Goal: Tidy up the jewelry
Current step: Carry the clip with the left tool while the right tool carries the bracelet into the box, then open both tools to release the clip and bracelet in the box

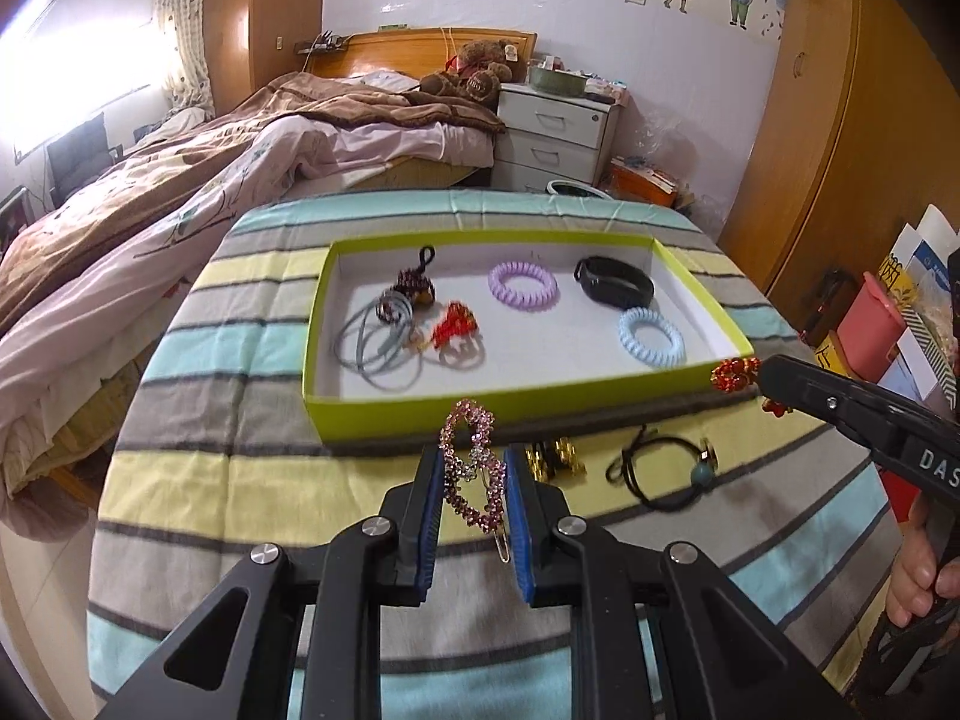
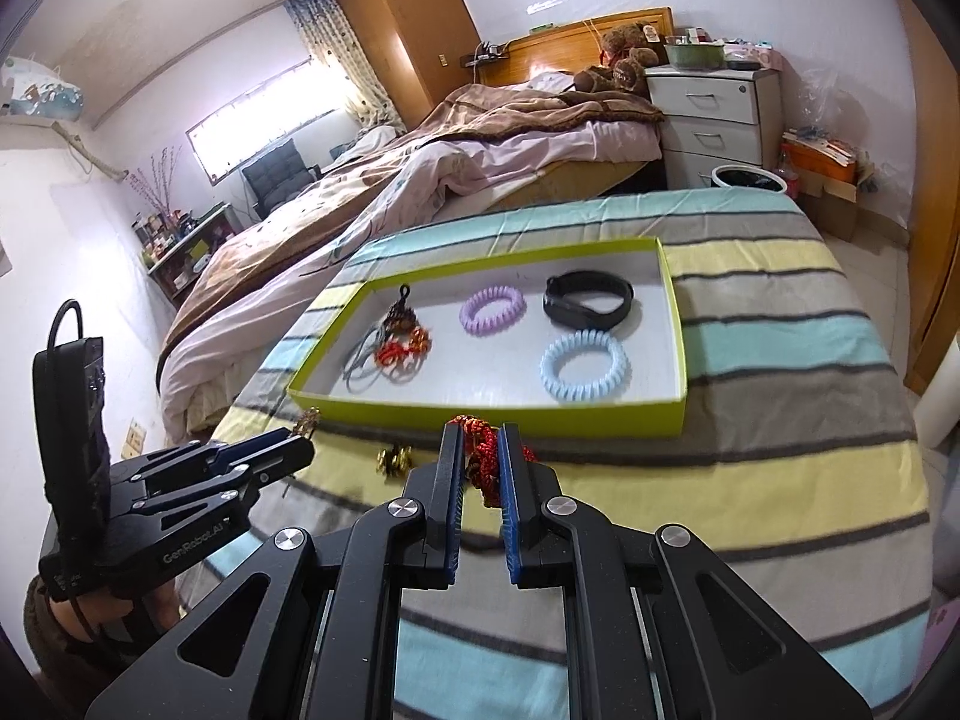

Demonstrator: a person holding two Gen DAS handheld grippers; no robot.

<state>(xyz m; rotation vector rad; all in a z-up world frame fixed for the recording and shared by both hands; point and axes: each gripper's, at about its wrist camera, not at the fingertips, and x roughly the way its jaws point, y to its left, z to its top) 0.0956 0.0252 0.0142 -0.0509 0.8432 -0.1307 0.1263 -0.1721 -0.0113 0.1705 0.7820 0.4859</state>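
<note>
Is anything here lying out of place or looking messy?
Yes. A gold clip and a black hair tie lie on the striped cloth, outside the green tray. Inside it, the grey ties and red ornament overlap.

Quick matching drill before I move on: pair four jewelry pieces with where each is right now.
1. pink rhinestone clip
2. red knotted ornament
3. blue spiral hair tie
4. black hair tie with teal bead

A. in the green tray
B. on the striped cloth, outside the tray
C. in the left claw
D. in the right claw

Pairs: 1-C, 2-D, 3-A, 4-B
</note>
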